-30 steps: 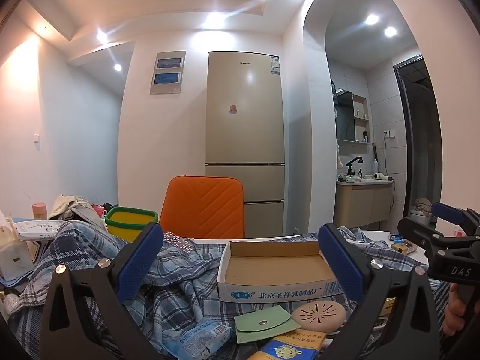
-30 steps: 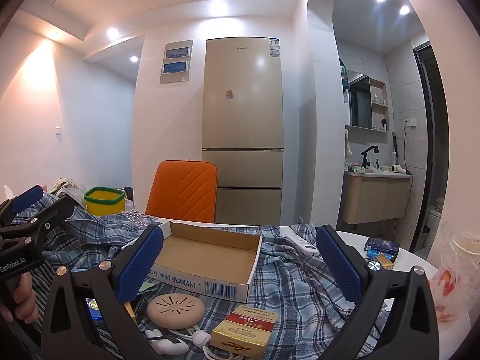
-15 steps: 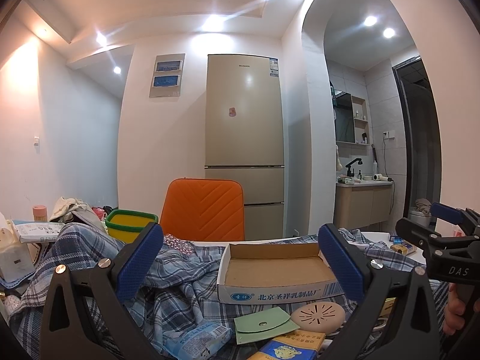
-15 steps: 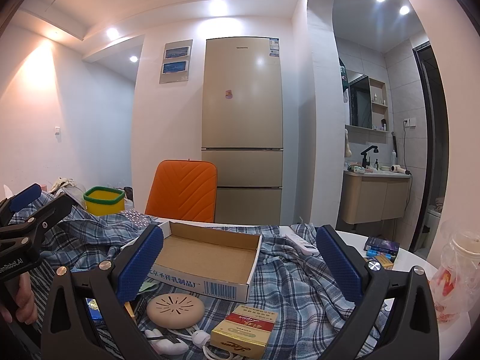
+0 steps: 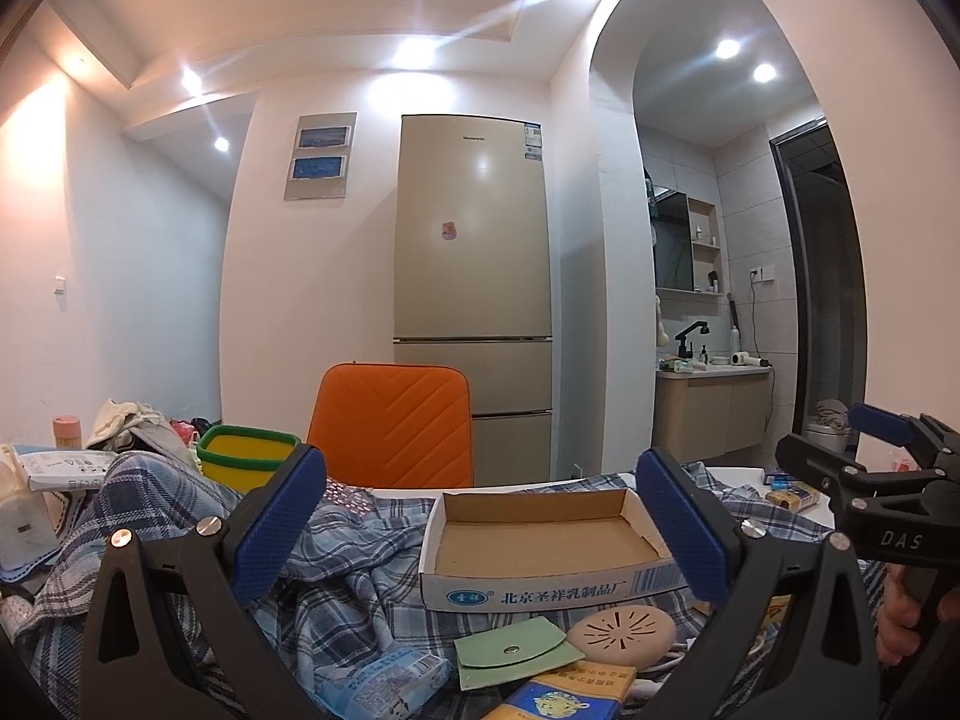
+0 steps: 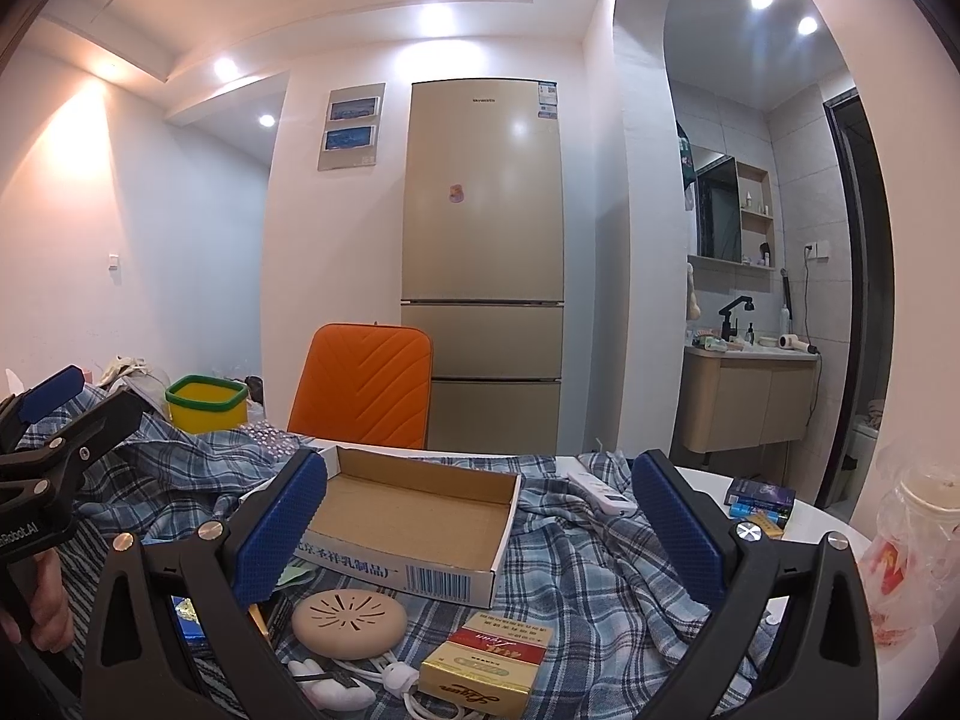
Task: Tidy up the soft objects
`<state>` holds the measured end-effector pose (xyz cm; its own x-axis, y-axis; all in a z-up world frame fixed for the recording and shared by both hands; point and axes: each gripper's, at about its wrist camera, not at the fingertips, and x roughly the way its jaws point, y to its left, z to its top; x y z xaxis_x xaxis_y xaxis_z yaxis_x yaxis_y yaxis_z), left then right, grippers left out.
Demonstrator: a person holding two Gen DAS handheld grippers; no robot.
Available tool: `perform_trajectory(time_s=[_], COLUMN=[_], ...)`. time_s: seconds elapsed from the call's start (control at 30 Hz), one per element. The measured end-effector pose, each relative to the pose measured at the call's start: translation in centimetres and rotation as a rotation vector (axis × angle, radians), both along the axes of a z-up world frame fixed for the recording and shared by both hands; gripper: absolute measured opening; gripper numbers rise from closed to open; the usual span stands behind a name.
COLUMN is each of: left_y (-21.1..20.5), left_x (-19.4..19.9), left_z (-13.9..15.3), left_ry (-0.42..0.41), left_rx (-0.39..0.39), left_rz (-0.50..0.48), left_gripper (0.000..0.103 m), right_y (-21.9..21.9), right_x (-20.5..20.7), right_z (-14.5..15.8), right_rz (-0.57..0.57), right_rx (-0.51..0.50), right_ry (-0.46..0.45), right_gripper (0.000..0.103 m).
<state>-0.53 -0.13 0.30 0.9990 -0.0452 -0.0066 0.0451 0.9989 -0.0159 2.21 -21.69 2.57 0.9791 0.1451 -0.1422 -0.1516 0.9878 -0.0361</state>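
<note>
A blue plaid cloth (image 5: 354, 546) lies crumpled over the table, and it also shows in the right wrist view (image 6: 600, 576). An empty shallow cardboard box (image 5: 540, 534) sits on it, seen in the right wrist view (image 6: 414, 516) too. My left gripper (image 5: 480, 531) is open and empty, held above the cloth in front of the box. My right gripper (image 6: 480, 531) is open and empty above the cloth, beside the box. Each gripper shows at the edge of the other's view.
Near the box lie a beige round disc (image 6: 348, 624), a green pouch (image 5: 516, 651), a red-gold packet (image 6: 486, 666), a blue tissue pack (image 5: 384, 684) and a white cable (image 6: 384, 675). A yellow bin (image 5: 246, 459), an orange chair (image 5: 390, 426) and a plastic bag (image 6: 912, 546) stand around.
Both views have tilted slightly upward; the left gripper has risen a little. Nothing was taken hold of.
</note>
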Motion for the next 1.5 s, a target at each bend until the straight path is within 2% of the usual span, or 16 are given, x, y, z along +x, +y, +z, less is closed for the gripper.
perform_trajectory(time_s=[0.13, 0.5, 0.9, 1.37, 1.5], left_y=[0.2, 0.2, 0.1, -0.1, -0.3], left_x=[-0.2, 0.5, 0.1, 0.7, 0.5], left_z=[0.0, -0.2, -0.2, -0.4, -0.3], left_ry=[-0.014, 0.025, 0.006, 0.046, 0.036], left_rx=[-0.007, -0.013, -0.011, -0.007, 0.000], left_rz=[-0.010, -0.017, -0.032, -0.054, -0.053], left_gripper=[0.103, 0.103, 0.103, 0.103, 0.103], right_y=[-0.4, -0.2, -0.1, -0.2, 0.0], right_x=[-0.7, -1.0, -0.7, -0.9, -1.1], right_z=[0.4, 0.3, -0.1, -0.3, -0.2], right_rz=[-0.094, -0.046, -0.047, -0.043, -0.042], right_rx=[-0.015, -0.017, -0.008, -0.016, -0.028], right_ry=[-0.041, -0.050, -0.028, -0.026, -0.032], right_gripper=[0.103, 0.103, 0.103, 0.103, 0.103])
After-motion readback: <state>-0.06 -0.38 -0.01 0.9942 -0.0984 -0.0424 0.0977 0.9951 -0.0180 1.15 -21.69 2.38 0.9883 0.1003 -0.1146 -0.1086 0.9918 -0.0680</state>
